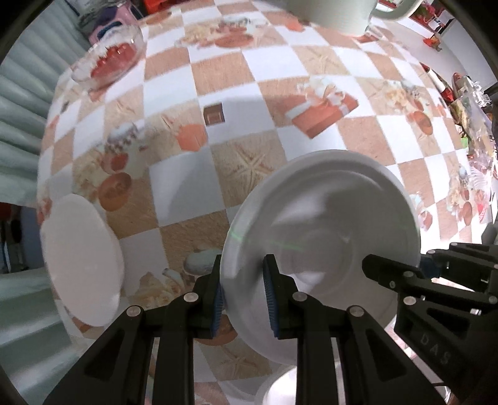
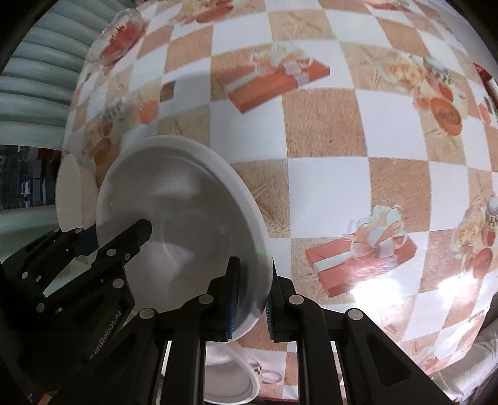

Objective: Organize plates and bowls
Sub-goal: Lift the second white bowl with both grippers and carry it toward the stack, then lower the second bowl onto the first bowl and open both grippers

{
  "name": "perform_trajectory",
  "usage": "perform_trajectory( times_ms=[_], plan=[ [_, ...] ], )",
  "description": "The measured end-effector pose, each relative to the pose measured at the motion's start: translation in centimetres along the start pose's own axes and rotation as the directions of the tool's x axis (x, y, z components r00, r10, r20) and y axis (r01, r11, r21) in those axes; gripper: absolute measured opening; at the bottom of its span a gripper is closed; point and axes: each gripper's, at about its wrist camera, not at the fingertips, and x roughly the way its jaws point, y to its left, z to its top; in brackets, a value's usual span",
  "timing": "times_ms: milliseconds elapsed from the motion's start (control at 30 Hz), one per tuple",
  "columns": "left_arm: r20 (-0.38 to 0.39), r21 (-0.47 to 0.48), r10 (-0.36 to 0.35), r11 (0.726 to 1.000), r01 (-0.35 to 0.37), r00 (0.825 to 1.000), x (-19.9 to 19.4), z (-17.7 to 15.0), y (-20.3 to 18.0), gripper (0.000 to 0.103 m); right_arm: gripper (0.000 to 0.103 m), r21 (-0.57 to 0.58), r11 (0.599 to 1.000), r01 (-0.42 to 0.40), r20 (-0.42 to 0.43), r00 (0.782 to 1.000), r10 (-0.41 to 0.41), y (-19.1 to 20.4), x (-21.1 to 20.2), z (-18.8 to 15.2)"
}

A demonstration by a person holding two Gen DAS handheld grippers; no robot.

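A white bowl is held up above the checkered table by both grippers. My left gripper is shut on its left rim. My right gripper is shut on its right rim; the bowl also shows in the right wrist view. The right gripper shows in the left wrist view, and the left gripper in the right wrist view. A white plate lies at the table's left edge, also seen in the right wrist view. Another white dish lies under the bowl.
A glass bowl with a red inside stands at the far left, and also shows in the right wrist view. A pale green mug stands at the far side. Cluttered items sit at the right edge. The tablecloth is checkered.
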Motion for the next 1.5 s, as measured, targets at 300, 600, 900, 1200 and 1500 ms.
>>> perform_trajectory(
  times_ms=[300,600,900,1200,1500],
  plan=[
    [0.063,0.003,0.000,1.000,0.000,0.998,-4.9,-3.7,-0.4,0.026,0.017,-0.016,1.000,-0.010,0.053,0.999,0.010,-0.3,-4.9,-3.6],
    [0.054,0.042,-0.012,0.999,0.009,0.998,-6.0,-8.4,-1.5,0.026,0.017,0.000,1.000,0.001,0.022,1.000,-0.001,0.9,-4.6,-8.1],
    [-0.051,0.055,-0.037,0.998,0.040,0.998,-3.8,-13.5,-2.3,0.026,0.017,0.016,0.999,0.030,-0.052,0.998,-0.030,1.1,-2.5,-12.4],
    [-0.060,0.058,-0.033,0.998,0.037,0.998,-2.9,-14.4,-2.4,0.027,0.017,0.017,0.998,0.053,-0.080,0.995,-0.052,1.4,-1.0,-13.3],
    [-0.078,0.052,-0.038,0.998,0.042,0.996,-1.9,-15.0,-2.2,0.031,0.017,0.027,0.998,0.062,-0.083,0.995,-0.060,1.6,0.1,-13.2]
  ],
)
